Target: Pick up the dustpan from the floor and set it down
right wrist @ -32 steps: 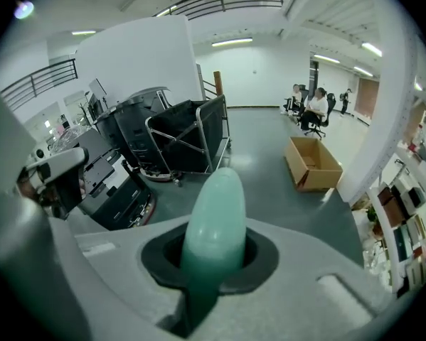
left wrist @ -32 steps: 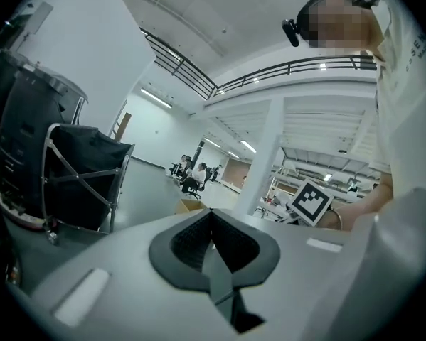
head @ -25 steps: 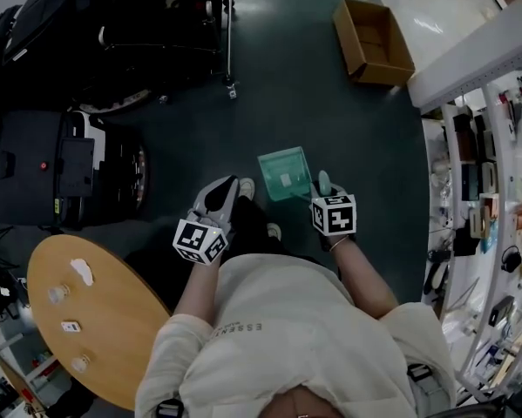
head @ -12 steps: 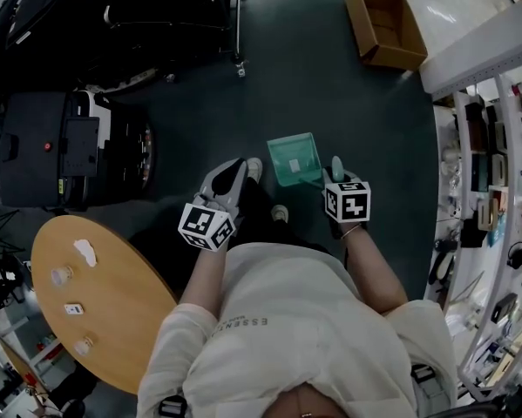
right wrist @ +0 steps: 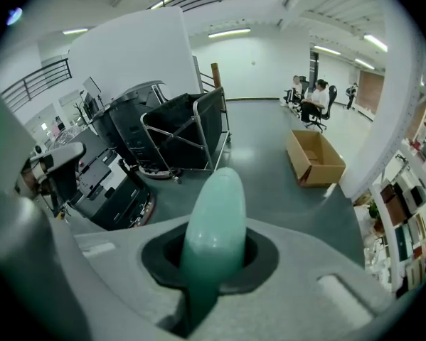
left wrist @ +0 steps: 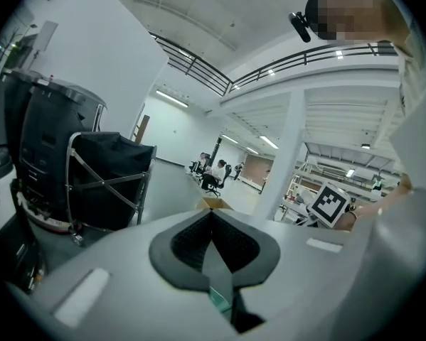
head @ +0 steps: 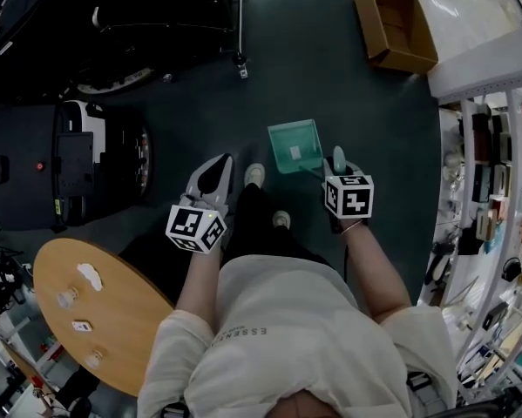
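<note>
Dustpan [right wrist: 213, 219] is gripped by its handle between the right tool's [right wrist: 216, 265] jaws; the left tool [left wrist: 213, 254] is closed on nothing. To set it down well, lower it level so the pan meets the floor [head: 348, 85] flat before releasing. Only the head view shows the green pan, just ahead of the shoes [head: 254, 174]; the right gripper view shows merely the handle.

The dustpan [head: 295, 144] is showing glossy, see-through plastic, the box [head: 398, 26] matt cardboard, the table [head: 125, 316] smooth wood.
</note>
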A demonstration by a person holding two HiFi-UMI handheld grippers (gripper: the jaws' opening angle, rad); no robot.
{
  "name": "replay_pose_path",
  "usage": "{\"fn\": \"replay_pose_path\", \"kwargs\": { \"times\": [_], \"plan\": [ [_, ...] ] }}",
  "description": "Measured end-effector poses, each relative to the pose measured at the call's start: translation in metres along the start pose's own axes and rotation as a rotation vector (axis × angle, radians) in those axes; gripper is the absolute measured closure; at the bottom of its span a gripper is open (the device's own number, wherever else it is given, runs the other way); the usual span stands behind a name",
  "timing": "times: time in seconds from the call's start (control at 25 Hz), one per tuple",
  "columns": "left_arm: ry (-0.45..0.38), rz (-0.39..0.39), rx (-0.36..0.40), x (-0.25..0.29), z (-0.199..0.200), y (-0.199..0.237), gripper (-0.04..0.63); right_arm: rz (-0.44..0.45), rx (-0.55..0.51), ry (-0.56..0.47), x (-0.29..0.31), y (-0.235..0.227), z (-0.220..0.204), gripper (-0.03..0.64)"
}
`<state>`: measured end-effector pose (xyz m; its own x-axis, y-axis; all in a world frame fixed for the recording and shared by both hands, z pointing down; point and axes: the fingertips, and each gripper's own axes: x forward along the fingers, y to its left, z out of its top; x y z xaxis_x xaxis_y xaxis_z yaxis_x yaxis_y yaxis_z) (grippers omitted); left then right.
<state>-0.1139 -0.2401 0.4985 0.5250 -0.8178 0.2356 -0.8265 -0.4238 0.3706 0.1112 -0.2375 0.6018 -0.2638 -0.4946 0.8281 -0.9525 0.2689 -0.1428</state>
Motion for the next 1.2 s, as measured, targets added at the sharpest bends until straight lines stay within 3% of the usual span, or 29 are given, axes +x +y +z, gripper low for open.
{"fn": "replay_pose_path", "kwargs": {
  "times": [0.32,0.72,0.88,1.04,1.2],
  "plan": [
    [0.038,-0.016,0.006,0.076,0.007,0.057,0.588,-0.016,-0.032,0.003,0.101,0.001,0.064,0.598],
    [0.124,0.009,0.065,0.140,-0.043,0.133,0.588,-0.024,0.006,0.063,0.235,-0.011,0.079,0.598],
    [0.126,0.013,0.039,0.151,-0.056,0.146,0.588,-0.033,0.054,0.065,0.259,-0.016,0.070,0.597],
    [0.125,0.023,0.071,0.149,-0.062,0.149,0.588,-0.031,0.081,0.046,0.269,-0.018,0.065,0.597],
    [0.128,0.044,0.060,0.142,-0.061,0.149,0.588,-0.071,0.012,0.044,0.262,-0.020,0.065,0.562]
  ]
}}
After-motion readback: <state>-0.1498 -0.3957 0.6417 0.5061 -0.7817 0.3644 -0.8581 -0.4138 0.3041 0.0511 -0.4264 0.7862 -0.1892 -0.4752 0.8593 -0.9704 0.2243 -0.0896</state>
